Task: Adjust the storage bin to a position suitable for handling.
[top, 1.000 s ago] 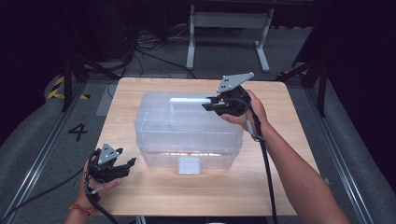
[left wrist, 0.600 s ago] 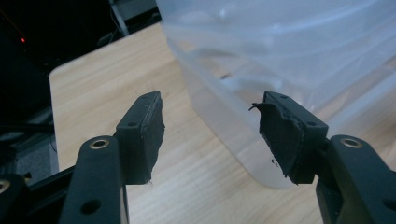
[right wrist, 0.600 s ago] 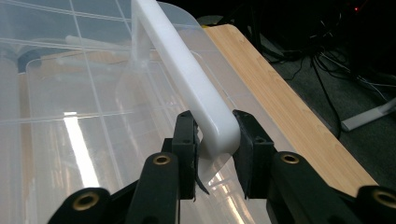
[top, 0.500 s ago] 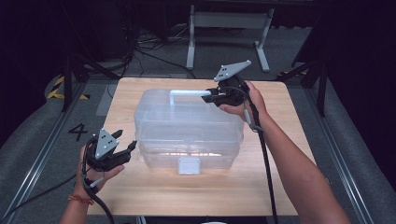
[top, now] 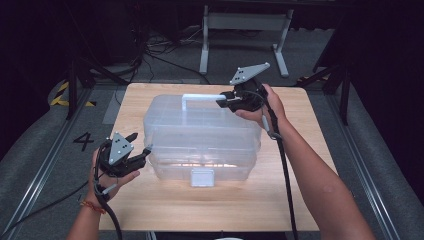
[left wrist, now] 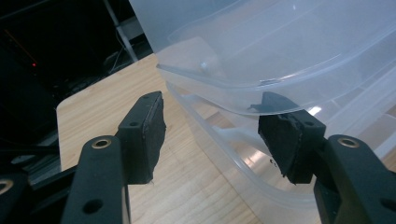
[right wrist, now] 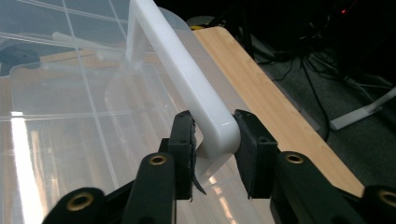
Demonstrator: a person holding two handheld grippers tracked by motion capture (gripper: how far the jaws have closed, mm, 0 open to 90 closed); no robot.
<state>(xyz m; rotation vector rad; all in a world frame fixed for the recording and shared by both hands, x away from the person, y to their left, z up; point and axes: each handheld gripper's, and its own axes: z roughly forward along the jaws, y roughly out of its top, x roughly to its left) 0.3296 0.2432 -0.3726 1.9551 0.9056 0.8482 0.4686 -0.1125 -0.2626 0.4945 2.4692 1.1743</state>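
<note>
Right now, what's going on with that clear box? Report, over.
Right hand-held gripper shut on white handle. Left hand-held gripper open at clear box corner. Lid looks slightly raised. Nothing in the way.

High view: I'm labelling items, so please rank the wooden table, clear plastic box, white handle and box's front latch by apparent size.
1. Wooden table
2. Clear plastic box
3. White handle
4. Front latch

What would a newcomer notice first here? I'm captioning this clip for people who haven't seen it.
A big clear plastic box sits mid-table, its white handle raised and pinched at one corner by the right gripper. At the box's left end the left gripper is open, one pad against the rim.
</note>
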